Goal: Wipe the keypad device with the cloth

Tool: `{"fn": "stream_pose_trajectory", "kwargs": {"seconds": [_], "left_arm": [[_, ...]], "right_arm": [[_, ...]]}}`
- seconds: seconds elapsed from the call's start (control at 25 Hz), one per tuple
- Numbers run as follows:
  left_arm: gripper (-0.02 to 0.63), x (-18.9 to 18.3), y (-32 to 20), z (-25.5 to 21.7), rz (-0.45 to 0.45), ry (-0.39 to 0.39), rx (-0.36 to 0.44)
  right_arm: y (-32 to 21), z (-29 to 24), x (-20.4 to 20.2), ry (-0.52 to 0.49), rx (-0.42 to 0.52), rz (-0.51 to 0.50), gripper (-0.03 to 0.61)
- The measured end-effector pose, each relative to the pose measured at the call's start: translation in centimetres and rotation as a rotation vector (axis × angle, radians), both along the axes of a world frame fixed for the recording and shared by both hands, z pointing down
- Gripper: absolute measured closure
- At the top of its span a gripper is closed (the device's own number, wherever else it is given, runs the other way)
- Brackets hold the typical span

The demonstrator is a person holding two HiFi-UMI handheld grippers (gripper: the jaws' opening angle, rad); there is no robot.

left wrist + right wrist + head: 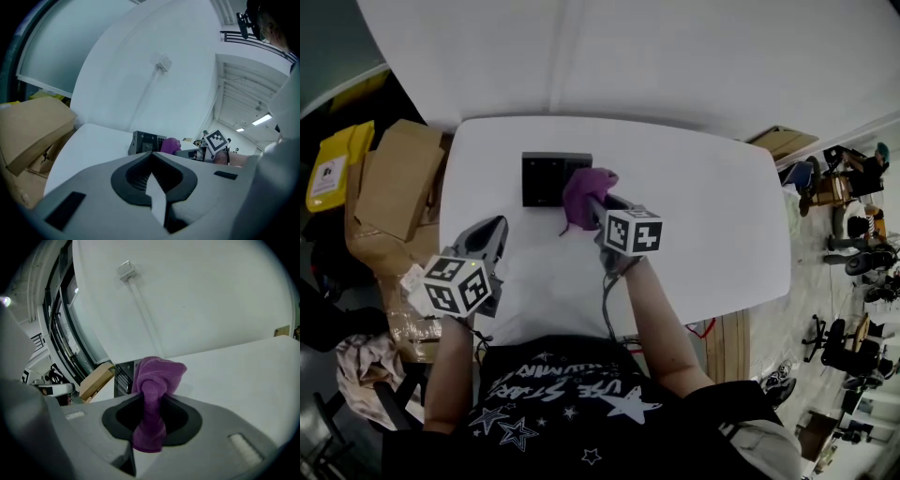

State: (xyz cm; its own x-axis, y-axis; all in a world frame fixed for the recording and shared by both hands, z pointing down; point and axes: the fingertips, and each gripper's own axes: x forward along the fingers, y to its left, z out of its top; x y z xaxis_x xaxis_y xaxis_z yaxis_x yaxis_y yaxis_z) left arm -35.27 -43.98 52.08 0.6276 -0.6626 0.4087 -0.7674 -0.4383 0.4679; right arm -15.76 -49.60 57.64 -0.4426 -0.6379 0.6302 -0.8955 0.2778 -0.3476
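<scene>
Keypad device (546, 178) is the far target, so near to far. The left gripper (490, 234) is nearest, at the near-left of the white table (703, 234). Its jaws are closed together with nothing between them, it points far-right and sits well apart from the device, so it looks idle. The right gripper (598, 211) is further in, near the table's centre, with the forearm coming up from the near edge and angled far-left. Its jaws are clamped on the purple cloth (588, 192): a pinched neck runs between them and a loose bunch sticks out past the tips. From the head view that bunch overlaps the device's right end. I can't tell whether it is pressing on it or just above it. The device is a dark slab at far-left centre of the table, with its long axis running left-right. In the right gripper view it shows just left of and behind the cloth (157, 376). The right gripper is clearly the nearer tool. My read is that the next stroke needs to run left along that long axis from the right end, with the wrist tipped down to keep the bunch on the face. Risk: a light device could slide left toward the cardboard boxes (398, 178) unless it is braced.
</scene>
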Motion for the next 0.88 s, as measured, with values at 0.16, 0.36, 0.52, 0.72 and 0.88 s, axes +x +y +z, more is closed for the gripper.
{"fn": "stream_pose_trajectory", "kwargs": {"seconds": [0.16,0.36,0.52,0.72,0.88], "left_arm": [[0.607,0.0,0.8,-0.4,-0.004,-0.002,0.004],[0.607,0.0,1.8,-0.8,-0.015,0.001,0.008],[0.607,0.6,2.7,-1.2,-0.021,0.006,0.014],[0.607,2.0,4.2,-2.5,-0.032,0.013,0.042],[0.607,3.1,6.2,-3.0,-0.050,0.012,0.051]], "right_arm": [[0.7,-0.3,0.2,0.006,0.002,-0.005,0.479],[1.8,-1.1,0.2,0.014,0.011,-0.018,0.479],[3.1,-2.2,0.2,0.014,0.030,-0.040,0.479],[5.0,-3.8,0.8,0.014,0.062,-0.070,0.479],[6.7,-4.8,1.6,-0.002,0.085,-0.096,0.479]]}}
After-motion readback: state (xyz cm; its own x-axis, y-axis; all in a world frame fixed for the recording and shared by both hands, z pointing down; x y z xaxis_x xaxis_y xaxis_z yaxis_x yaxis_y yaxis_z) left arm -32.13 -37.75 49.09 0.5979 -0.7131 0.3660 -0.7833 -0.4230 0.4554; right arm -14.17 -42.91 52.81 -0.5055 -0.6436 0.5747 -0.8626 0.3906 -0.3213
